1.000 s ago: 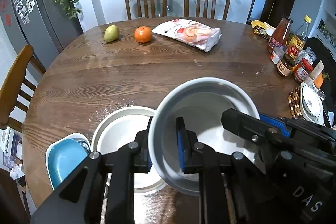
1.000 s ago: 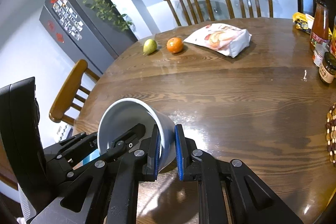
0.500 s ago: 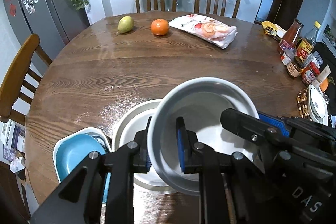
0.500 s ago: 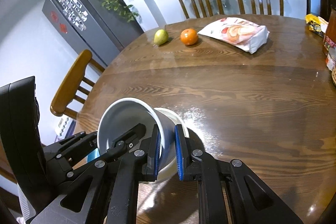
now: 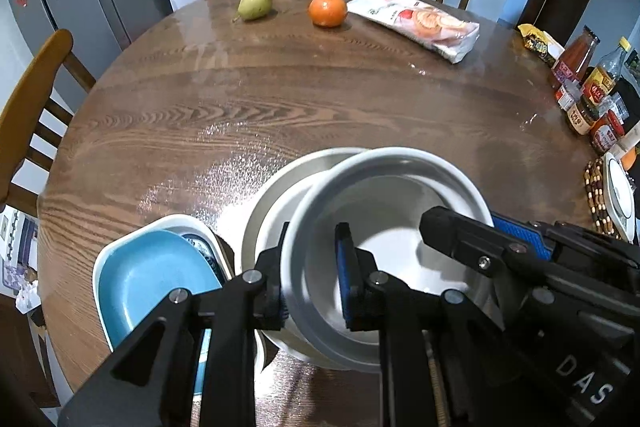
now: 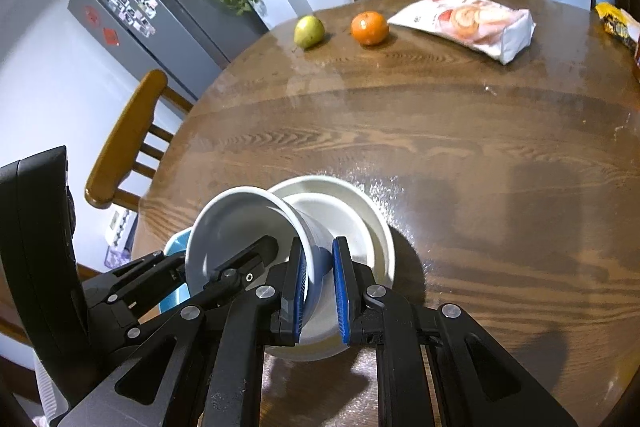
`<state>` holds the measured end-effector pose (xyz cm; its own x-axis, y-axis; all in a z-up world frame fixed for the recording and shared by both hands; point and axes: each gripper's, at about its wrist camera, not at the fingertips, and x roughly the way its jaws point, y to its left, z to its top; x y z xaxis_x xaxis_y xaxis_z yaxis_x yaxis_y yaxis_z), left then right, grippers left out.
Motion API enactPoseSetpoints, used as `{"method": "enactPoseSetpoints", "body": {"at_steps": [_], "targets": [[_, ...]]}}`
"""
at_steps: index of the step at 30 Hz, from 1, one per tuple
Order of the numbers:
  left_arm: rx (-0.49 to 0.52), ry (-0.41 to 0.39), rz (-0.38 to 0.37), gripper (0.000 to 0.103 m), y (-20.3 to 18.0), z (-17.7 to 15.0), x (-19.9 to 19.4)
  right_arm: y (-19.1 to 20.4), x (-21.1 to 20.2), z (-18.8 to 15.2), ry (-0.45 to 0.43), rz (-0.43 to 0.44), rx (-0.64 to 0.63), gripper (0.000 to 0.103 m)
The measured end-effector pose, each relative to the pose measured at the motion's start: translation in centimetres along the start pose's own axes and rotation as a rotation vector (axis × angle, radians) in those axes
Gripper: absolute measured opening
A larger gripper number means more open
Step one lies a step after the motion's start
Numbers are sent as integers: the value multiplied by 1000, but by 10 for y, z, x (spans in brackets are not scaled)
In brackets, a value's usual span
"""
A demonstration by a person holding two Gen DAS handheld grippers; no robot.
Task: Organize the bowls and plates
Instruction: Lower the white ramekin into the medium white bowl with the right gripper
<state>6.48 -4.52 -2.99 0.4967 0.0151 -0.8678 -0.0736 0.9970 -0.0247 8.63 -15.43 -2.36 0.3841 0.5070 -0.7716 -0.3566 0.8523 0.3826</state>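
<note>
Grip: left gripper [image 5: 310, 277] and right gripper [image 6: 318, 293] each clamp opposite rims of one white bowl [image 5: 394, 223], held tilted
Progress: bowl hangs over the white plate [image 6: 360, 223], not yet nested (my guess)
Left view only: blue dish [image 5: 148, 283] at 9 o'clock
Far: pear [image 5: 254, 3], orange [image 5: 327, 11] at 12

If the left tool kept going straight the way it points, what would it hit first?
Probably the white plate on the table just beneath. The left tool is clamped on the rim of a white bowl, which the right tool also grips, so the bowl would touch first. Depth is uncertain.
</note>
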Motion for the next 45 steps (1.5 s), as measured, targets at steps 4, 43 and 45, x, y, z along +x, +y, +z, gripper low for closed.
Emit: {"method": "enactPoseSetpoints", "body": {"at_steps": [4,43,45], "targets": [[0,16,-2,15,4,0,5,2,8,0,18,-8,3,15],[69,119,-14,17,-2,8,46,-7,40,3,118,-95,2,15],[67,118,-15,17,-1,8,47,-6,41,3,115,-99,-6,15]]}}
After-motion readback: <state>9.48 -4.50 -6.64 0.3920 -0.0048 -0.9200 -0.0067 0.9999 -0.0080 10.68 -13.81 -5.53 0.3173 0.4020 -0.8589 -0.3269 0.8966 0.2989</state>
